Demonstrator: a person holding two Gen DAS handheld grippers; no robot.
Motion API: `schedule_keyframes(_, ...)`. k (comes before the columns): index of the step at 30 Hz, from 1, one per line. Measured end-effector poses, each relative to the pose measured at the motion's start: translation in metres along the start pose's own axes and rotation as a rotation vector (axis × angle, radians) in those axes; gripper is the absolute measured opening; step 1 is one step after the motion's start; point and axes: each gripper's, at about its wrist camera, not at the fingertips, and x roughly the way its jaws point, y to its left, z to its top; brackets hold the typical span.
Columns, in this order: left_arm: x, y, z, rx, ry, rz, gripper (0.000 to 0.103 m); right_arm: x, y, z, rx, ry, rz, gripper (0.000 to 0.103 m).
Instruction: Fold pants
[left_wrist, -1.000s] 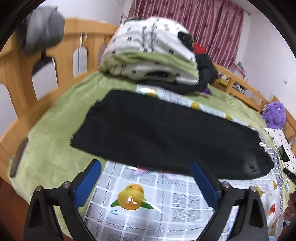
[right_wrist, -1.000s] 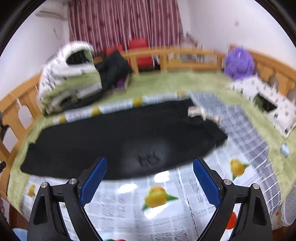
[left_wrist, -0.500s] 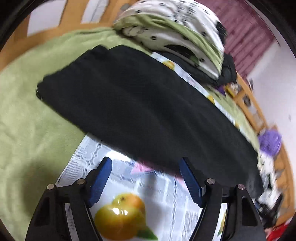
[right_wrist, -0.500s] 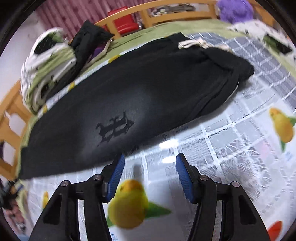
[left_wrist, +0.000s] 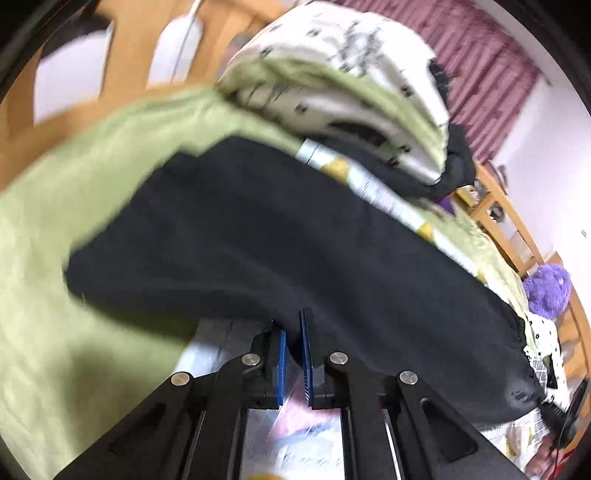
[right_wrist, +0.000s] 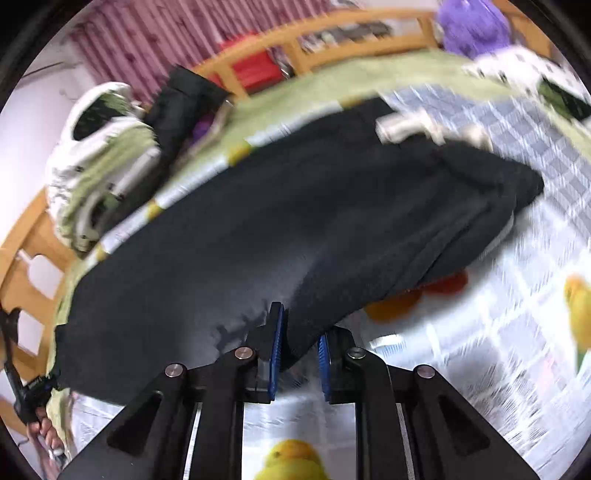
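Now both grippers are biting into the long black fabric pants (left_wrist: 295, 251), which are lying flat across the bed on a white checked plastic sheet printed with fruit (right_wrist: 480, 332). The left gripper (left_wrist: 293, 354) is sitting at the near edge of the pants, its blue pads (left_wrist: 281, 365) drawn nearly together with a pinch of black cloth running down between them, so the jaws are clamped on the hem side of the garment. The right gripper (right_wrist: 298, 354) is working the same near edge further along, its jaws closing at this moment with a thick fold of the black cloth between the blue pads (right_wrist: 276, 350) and pressed by them.

In the right wrist view the waistband end with its pale drawstring (right_wrist: 406, 125) is lying toward the far right, and the cloth there is lifting off the sheet a little. Beyond the pants, a folded green and white patterned quilt (left_wrist: 343, 92) is piled against the wooden bed rail (left_wrist: 129, 44), with a dark garment (right_wrist: 184, 107) beside it. A purple plush toy (left_wrist: 546, 291) is sitting at the far side, near the maroon striped curtain (right_wrist: 155, 48). The green bedspread (left_wrist: 74, 184) is showing around the sheet.
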Motion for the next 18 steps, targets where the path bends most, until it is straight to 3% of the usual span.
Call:
schedule_keyframes(4, 0.000, -0.023, 0.039, 0.071, -0.071, -0.008, 0.008, 0.000, 0.019, 0.043, -0.044, -0.038, 0.033, 0.015)
schedule_keyframes(10, 0.032, -0.061, 0.097, 0.161, -0.157, 0.034, 0.008, 0.026, 0.050, 0.108, -0.121, -0.084, 0.033, 0.014)
schedule_keyframes(15, 0.085, -0.085, 0.138, 0.172, -0.219, 0.087, 0.008, 0.086, 0.072, 0.177, -0.089, -0.102, 0.026, 0.015)
schedule_keyframes(18, 0.128, -0.095, 0.147, 0.168, -0.184, 0.111, 0.009, 0.145, 0.076, 0.196, -0.071, -0.036, -0.025, 0.021)
